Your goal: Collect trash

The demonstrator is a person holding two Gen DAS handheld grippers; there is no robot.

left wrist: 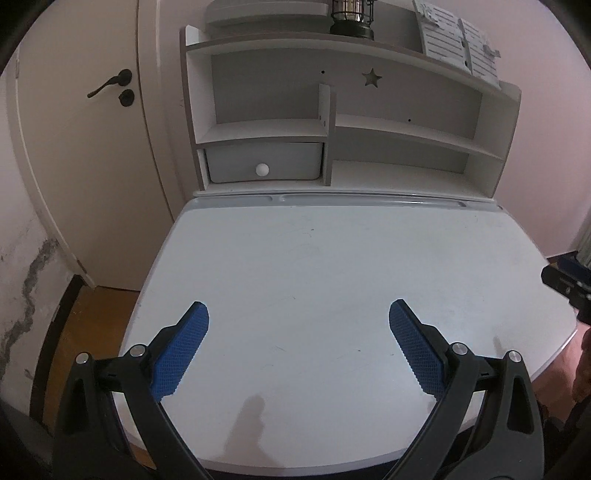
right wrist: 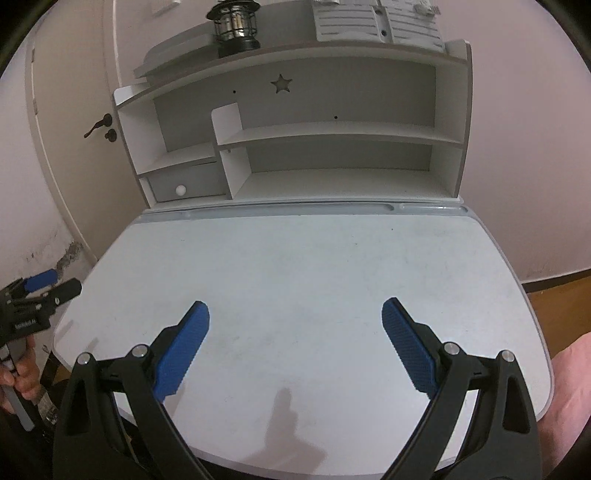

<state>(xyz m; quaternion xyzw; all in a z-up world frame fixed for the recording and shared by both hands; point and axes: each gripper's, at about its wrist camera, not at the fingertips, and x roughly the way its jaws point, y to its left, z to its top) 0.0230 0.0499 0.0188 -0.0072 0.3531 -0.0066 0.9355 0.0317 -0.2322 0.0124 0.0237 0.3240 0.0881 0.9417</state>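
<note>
No trash shows in either view. A white desk top [left wrist: 332,266] [right wrist: 303,266] fills both views. My left gripper [left wrist: 299,314] hovers over the desk's near left part, open, with nothing between its blue pads [left wrist: 181,354]. My right gripper [right wrist: 295,312] hovers over the near right part, also open and holding nothing. The right gripper's black body [left wrist: 569,284] shows at the right edge of the left wrist view. In the right wrist view the left gripper [right wrist: 37,291] appears at the left edge, held by a hand [right wrist: 18,373].
A white hutch [left wrist: 332,122] [right wrist: 295,140] with open shelves and a small drawer [left wrist: 264,164] stands at the desk's back. A black lantern [right wrist: 234,27] sits on top of it. A white door [left wrist: 85,147] is to the left, wooden floor [left wrist: 96,321] below.
</note>
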